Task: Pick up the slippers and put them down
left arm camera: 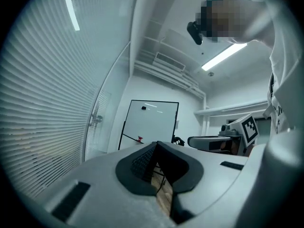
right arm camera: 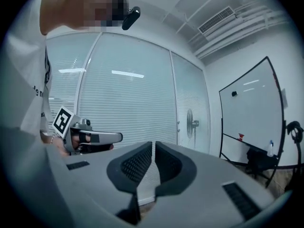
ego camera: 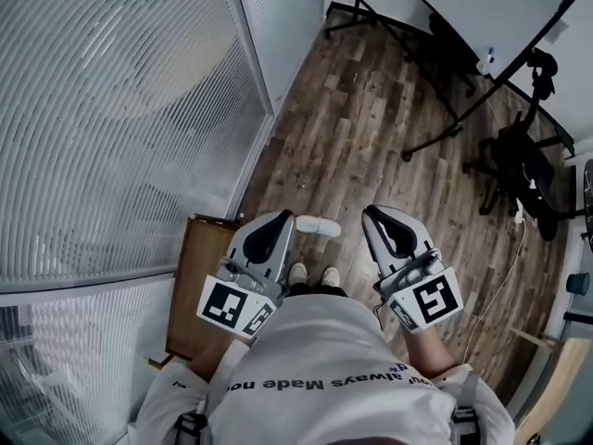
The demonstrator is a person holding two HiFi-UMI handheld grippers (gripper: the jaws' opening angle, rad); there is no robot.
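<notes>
Both hand-held grippers are held level at chest height, and both are empty.

Left hand-held gripper [ego camera: 281, 219]: jaws closed, tips meeting. Only a thin wedge lower down shows floor planks, and nothing sits between the pads. The shell is smooth matte grey plastic. The pads [left arm camera: 142, 163] are black with a fine dimpled grid, set in a rounded heart-shaped recess.

Right hand-held gripper [ego camera: 375, 213]: same build, jaws narrowed to a hairline slit with nothing in it. Its marker cube [ego camera: 428, 300] is white with a black square pattern on each face.

The slippers [ego camera: 318, 226] lie on the floor at frame centre in the head view. They are between the two gripper noses and just above the person's shoes [ego camera: 313, 274]. They are not touching either gripper. They read as one pale, soft-edged oval lump, and I can't separate the pair.

The floor [ego camera: 371, 128] is wood-look plank in mixed brown and grey, with a slight sheen.

A glass wall [ego camera: 111, 119] fills the left of the frame, with fine horizontal slat blinds and thin metal mullions. A flat brown wood panel or box [ego camera: 196, 286] sits at its base, lower left.

A whiteboard [ego camera: 482, 7] is at upper right, glossy white on a black tube stand. Below it at the right edge is a black office chair [ego camera: 519, 170].

The T-shirt [ego camera: 324, 369] is white knit with dark print, at bottom centre.
</notes>
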